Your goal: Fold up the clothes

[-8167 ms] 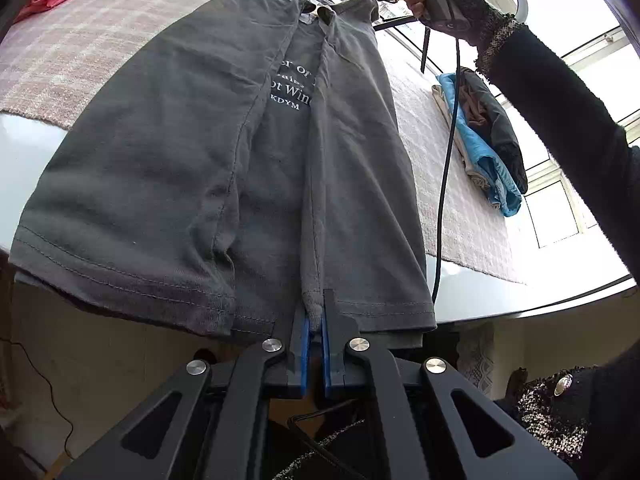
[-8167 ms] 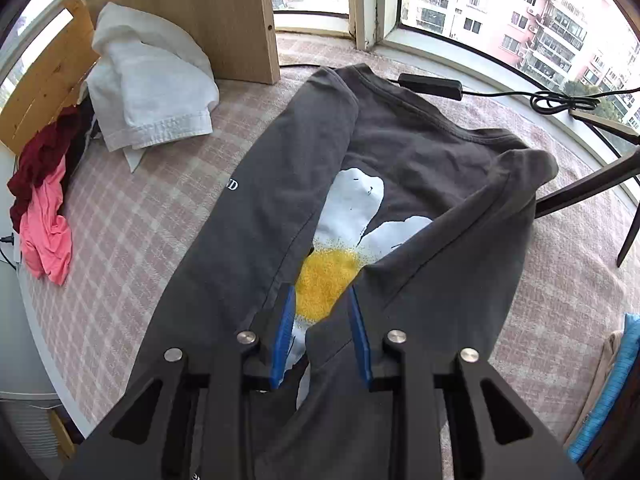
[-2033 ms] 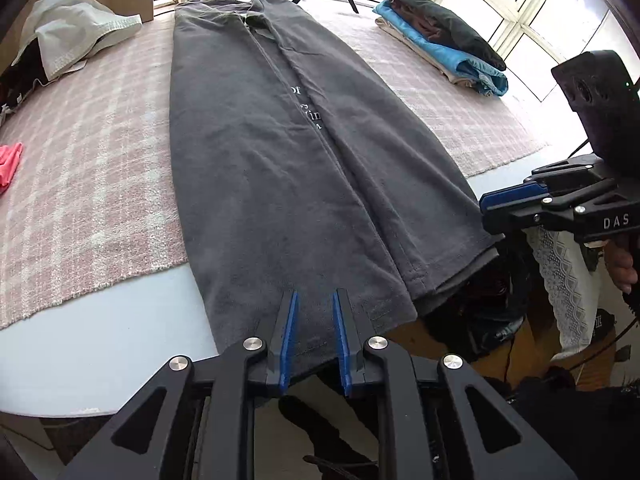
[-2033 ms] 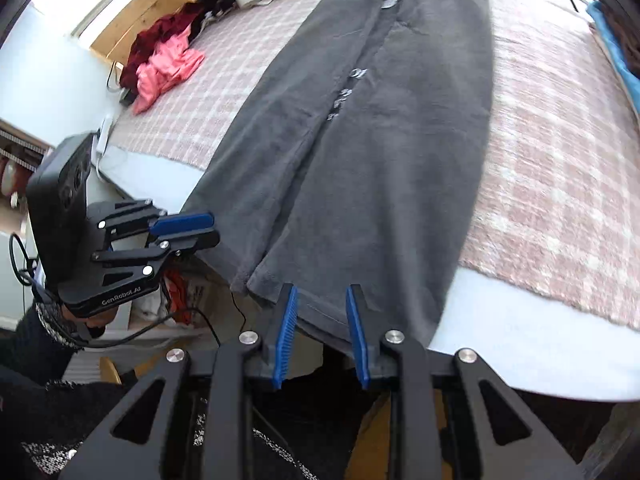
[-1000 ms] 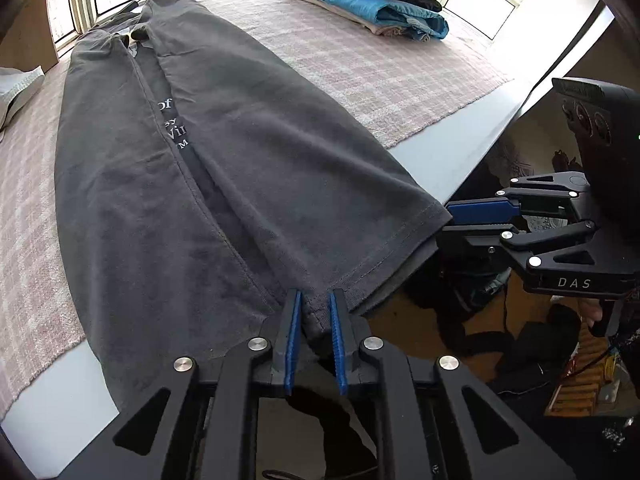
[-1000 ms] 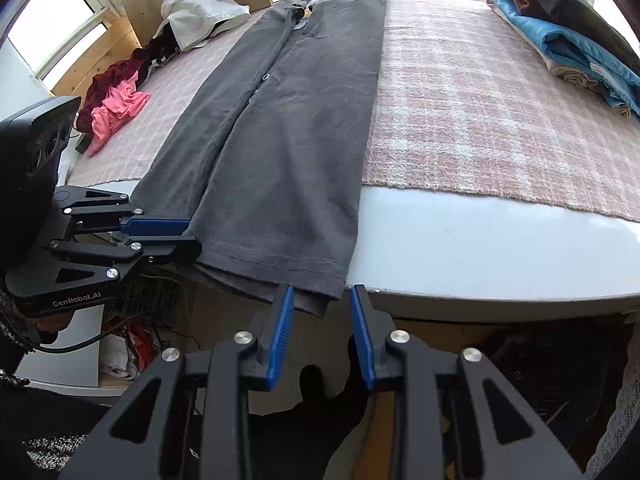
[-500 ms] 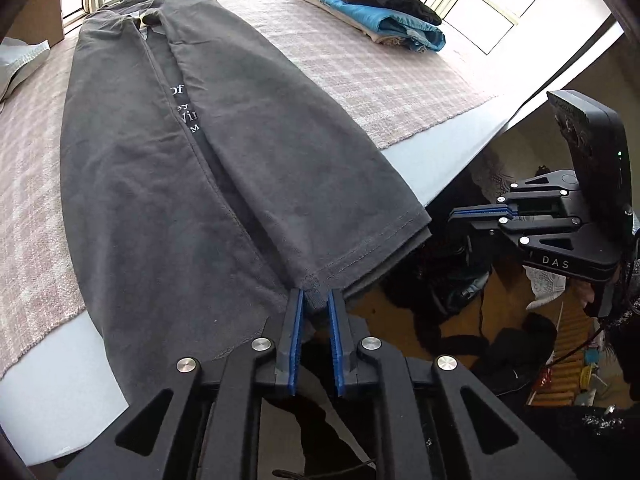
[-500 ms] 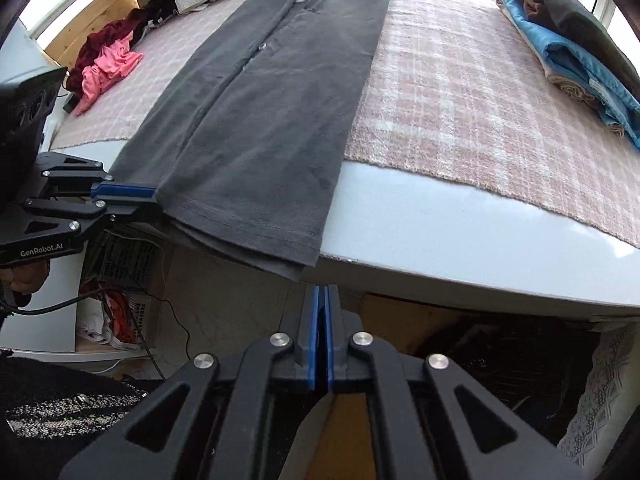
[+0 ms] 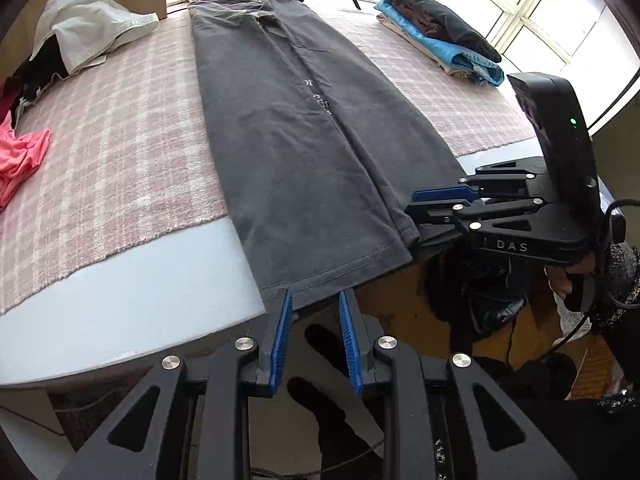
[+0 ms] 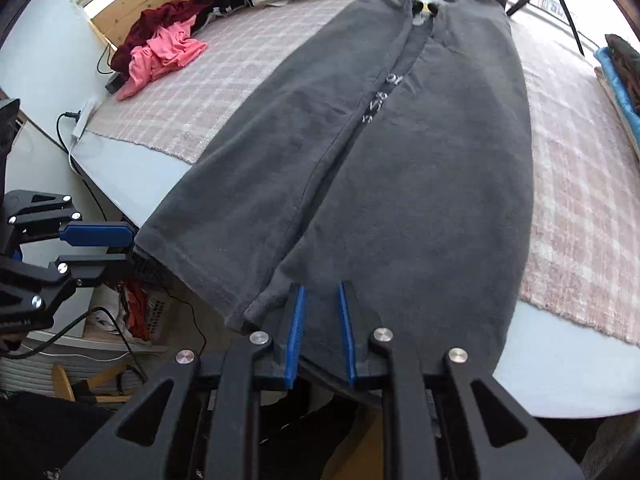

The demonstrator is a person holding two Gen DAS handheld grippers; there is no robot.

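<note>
Both grippers now open vs 0.5 s ago: left pads were nearly together, right pads were pressed flat together; right one has also moved in over the shirt hem.

L→R, left wrist view: pink garment [image 9: 20, 160] at far left edge of plaid cloth [image 9: 120, 140]; white garment [image 9: 88, 32] w/ dark clothes beside it, back left. Grey shirt [image 9: 304, 140], sides folded in to a long strip, lies lengthwise down the table [image 9: 140, 288]; collar at window end, hem hanging just over near edge. White lettering partly visible along centre seam. Left gripper [image 9: 316, 336]: jaws apart, just below hem at its left corner, not touching fabric as far as visible. Folded stack [image 9: 440, 36] (black on blue on beige), back right. Right gripper [image 9: 436, 208] at the hem's right corner, jaws apart.

Right wrist view: left gripper [image 10: 100, 248] at hem's left corner, pads apart. Right gripper [image 10: 320, 332] w/ jaws apart, hem fabric lying between/over the blue pads [image 10: 296, 328]; not clamped.
</note>
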